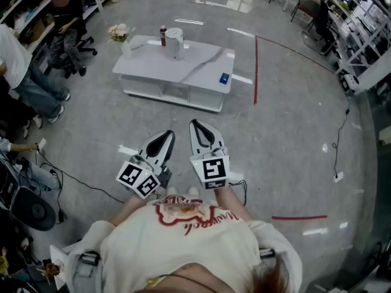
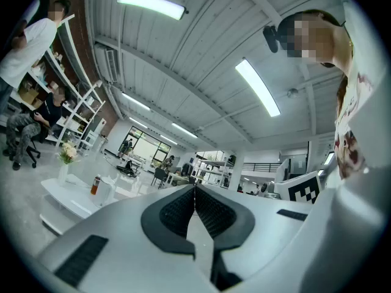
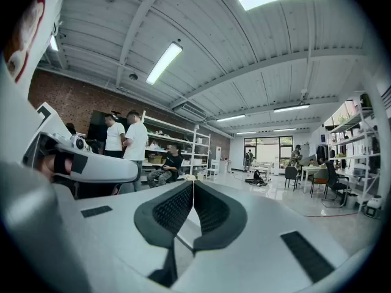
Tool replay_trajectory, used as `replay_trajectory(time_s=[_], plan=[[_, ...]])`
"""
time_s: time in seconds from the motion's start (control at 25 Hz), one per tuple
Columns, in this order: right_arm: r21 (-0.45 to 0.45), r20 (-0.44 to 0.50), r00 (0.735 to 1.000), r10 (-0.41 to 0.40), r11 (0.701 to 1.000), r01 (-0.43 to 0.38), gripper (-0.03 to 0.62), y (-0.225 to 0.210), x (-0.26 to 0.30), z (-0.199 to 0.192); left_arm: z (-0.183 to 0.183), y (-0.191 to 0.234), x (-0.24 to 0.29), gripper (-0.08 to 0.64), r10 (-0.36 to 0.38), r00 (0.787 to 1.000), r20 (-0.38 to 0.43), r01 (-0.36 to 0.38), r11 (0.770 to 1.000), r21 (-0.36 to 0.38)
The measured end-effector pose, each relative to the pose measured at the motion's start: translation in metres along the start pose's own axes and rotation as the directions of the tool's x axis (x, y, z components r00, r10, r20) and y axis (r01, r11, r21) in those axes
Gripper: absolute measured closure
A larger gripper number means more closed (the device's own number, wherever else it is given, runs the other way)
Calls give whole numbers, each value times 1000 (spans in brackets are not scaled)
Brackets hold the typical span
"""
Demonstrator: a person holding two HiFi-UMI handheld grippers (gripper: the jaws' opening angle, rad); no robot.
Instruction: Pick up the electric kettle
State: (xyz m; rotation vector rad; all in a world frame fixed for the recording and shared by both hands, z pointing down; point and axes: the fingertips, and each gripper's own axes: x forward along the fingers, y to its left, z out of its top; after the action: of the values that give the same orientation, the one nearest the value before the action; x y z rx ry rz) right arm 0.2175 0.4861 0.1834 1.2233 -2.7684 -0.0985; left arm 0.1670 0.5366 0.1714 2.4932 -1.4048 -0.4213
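Ahead of your left gripper (image 1: 169, 133) and right gripper (image 1: 195, 123), bare floor (image 1: 183, 116) runs to the low table (image 1: 195, 73). A bottle (image 1: 163, 35) crowds the kettle (image 1: 175, 44) at its far left, with flowers (image 1: 119, 32) further left. The kettle's right side stands open.

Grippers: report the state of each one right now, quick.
Left gripper: closed, holding nothing.
Right gripper: closed, holding nothing.

A low white marble-topped table (image 1: 197, 71) stands on glossy grey floor (image 1: 287, 151); a red tape line (image 1: 255, 72) runs right of it, white shelving (image 1: 359, 18) beyond.
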Motion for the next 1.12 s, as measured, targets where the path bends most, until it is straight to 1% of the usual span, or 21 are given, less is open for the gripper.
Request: replay_trajectory(time_s=[0.2,0.44,0.6,0.76,0.92,1.12], plan=[[-24,6,1000,19,1000,-19,575,4,4,1,2,2,-1,547,14,1000,7,-14,1000,9],[-28,9,1000,12,1000,-12,575,3,6,3,8,2,1,546,9,1000,12,-10,1000,19],[0,35,999,12,1000,-12,574,2,7,6,7,5,1,546,18,1000,11,-19,1000,23],[24,59,998,0,1000,-1,574,-7,3,7,-2,3,4,546,29,1000,-3,-29,1000,-13],[16,72,997,-1,1000,0,574,-13,5,5,-6,0,11,547,27,1000,-6,-27,1000,-9],[21,63,998,7,1000,-8,574,-25,3,1,-9,-5,22,546,31,999,11,-31,999,-8]])
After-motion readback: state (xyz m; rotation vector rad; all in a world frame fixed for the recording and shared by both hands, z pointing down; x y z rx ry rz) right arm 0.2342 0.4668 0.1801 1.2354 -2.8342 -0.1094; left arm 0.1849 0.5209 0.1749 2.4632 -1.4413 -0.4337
